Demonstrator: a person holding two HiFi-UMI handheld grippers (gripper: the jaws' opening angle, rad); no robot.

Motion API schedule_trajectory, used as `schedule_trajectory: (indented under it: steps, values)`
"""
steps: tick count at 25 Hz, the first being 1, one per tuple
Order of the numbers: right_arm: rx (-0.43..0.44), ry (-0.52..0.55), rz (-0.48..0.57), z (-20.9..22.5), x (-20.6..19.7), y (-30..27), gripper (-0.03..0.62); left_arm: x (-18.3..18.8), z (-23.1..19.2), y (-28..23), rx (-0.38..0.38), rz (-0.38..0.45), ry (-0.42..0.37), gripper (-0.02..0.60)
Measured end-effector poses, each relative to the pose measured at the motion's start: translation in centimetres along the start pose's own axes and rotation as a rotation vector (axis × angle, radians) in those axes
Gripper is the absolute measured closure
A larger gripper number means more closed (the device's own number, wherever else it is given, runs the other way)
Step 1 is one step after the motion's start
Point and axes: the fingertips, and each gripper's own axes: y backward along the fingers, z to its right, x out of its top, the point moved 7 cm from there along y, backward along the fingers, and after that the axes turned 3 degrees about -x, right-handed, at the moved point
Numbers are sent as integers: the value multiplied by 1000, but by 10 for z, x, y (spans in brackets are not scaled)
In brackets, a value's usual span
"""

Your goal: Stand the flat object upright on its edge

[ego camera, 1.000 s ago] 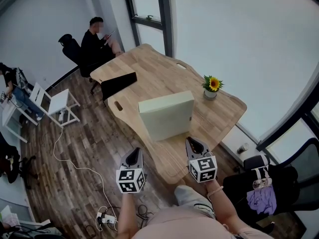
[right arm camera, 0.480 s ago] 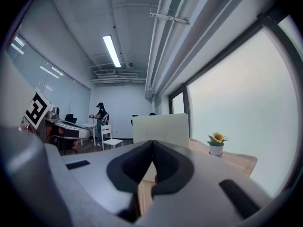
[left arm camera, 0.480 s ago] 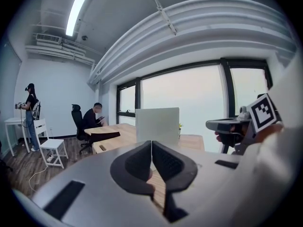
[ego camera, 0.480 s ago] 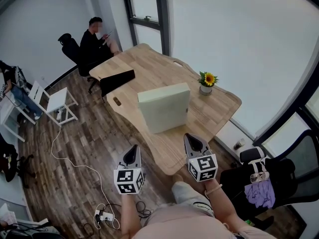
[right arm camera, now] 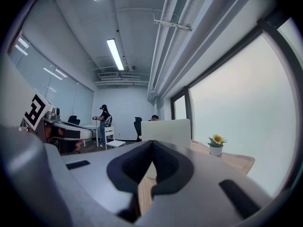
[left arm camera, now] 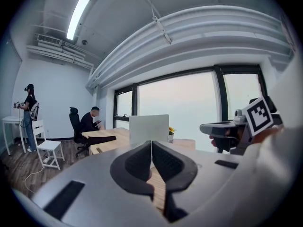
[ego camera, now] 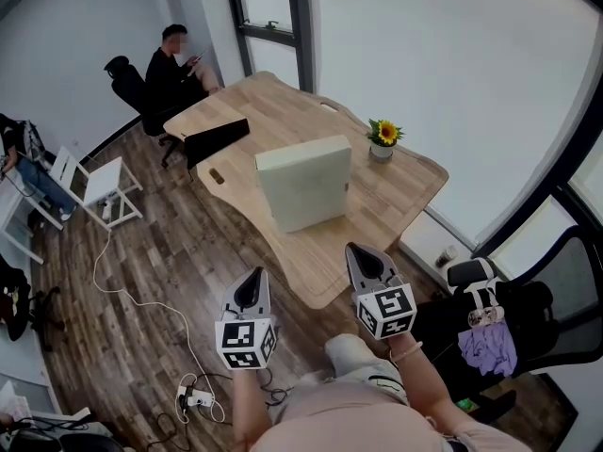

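Observation:
A pale flat box stands upright on its edge in the middle of the wooden table. It shows beyond the jaws in the left gripper view and the right gripper view. My left gripper hangs shut and empty over the floor, short of the table's near edge. My right gripper is shut and empty too, just above the near edge. Both point toward the box, well apart from it. In their own views the left gripper and the right gripper have their pads together.
A small potted sunflower stands on the table right of the box, a black slab at its far left end. A seated person is beyond the table. A black office chair stands at my right; a white cable and power strip lie on the floor.
Both grippers have drawn back from the table toward me, and the table with the standing box now sits farther off in the head view. The box has not moved.

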Motion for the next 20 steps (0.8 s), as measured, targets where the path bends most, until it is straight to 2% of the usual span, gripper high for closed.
schedule_trajectory:
  steps: [14, 20]
  values:
    - [17, 27, 29, -4, 14, 34, 594, 23, 34, 18, -8, 71, -32, 568]
    - [31, 83, 47, 2, 26, 50, 594, 37, 56, 19, -7, 82, -46, 568]
